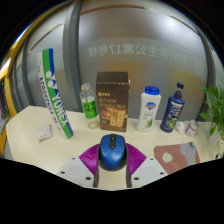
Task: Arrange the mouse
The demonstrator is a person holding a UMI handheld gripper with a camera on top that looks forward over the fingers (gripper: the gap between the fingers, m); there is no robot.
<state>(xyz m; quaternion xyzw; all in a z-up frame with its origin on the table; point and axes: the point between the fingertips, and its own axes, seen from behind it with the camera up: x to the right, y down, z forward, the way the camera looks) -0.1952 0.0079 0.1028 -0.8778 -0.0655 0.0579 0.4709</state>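
A blue computer mouse with a dark scroll wheel sits between my gripper's two fingers. The purple pads flank it on both sides and both fingers press against its flanks. The mouse hides the table just beneath it, so I cannot tell whether it rests on the surface or is lifted. A reddish mouse mat lies on the table to the right of the fingers.
Beyond the fingers, a row stands on the cream table: a leaning green-and-white box, a water bottle, a brown carton, a white bottle, a dark blue bottle and a green plant.
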